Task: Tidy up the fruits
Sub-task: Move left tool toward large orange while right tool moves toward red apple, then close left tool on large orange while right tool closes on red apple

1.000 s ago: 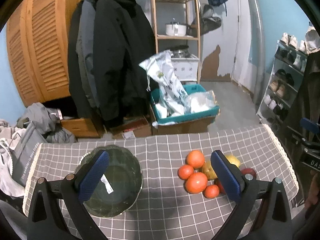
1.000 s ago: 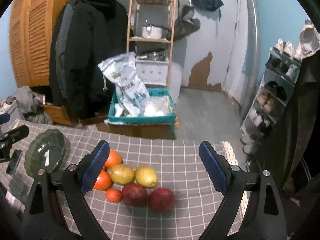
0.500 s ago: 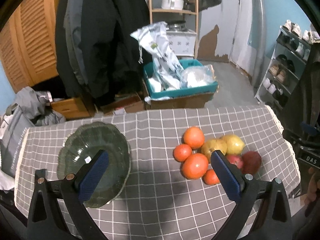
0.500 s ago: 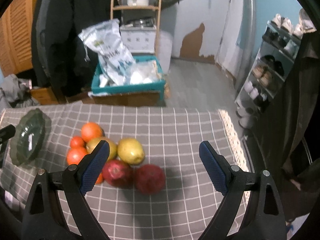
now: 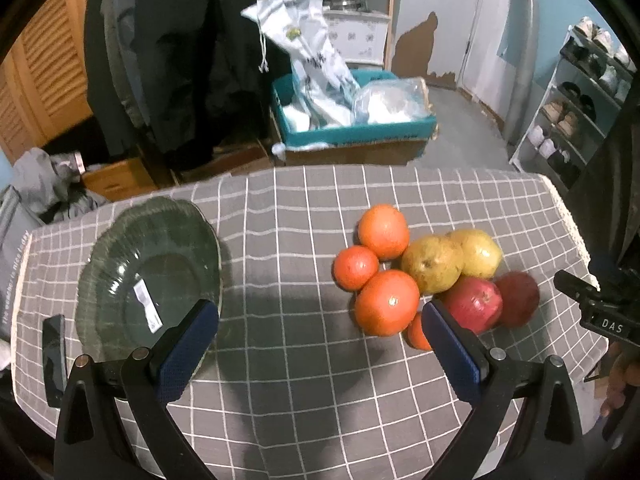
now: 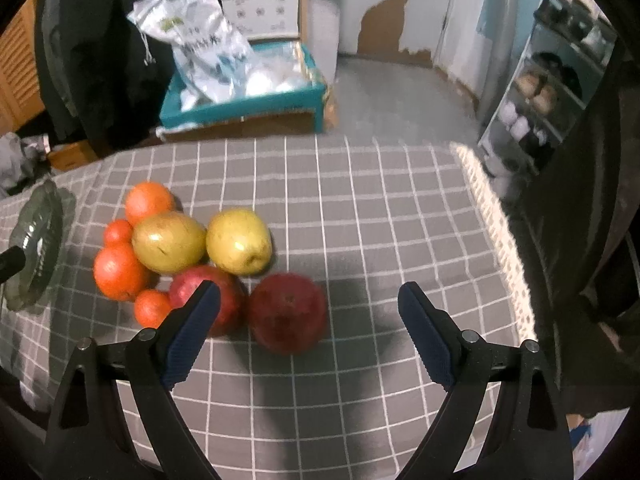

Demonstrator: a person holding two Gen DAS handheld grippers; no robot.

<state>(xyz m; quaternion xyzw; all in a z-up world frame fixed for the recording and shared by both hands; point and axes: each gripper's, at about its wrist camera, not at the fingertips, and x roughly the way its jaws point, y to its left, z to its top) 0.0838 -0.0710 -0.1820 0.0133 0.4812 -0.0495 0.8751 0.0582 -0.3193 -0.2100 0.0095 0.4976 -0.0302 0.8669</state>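
- Your left gripper [image 5: 320, 322] is spread wide, holding nothing, above the cloth between bowl [image 5: 148, 276] and fruit pile [image 5: 420, 272].
- Your right gripper [image 6: 309, 303] gapes wide, empty, over the nearest red apple [image 6: 288, 313].

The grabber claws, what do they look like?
Both the left gripper and right gripper are black, forked frames with silver round bolts. Each finger ends in a ridged dark blue pad. White letters "DAS" mark the right gripper's side in the left wrist view.
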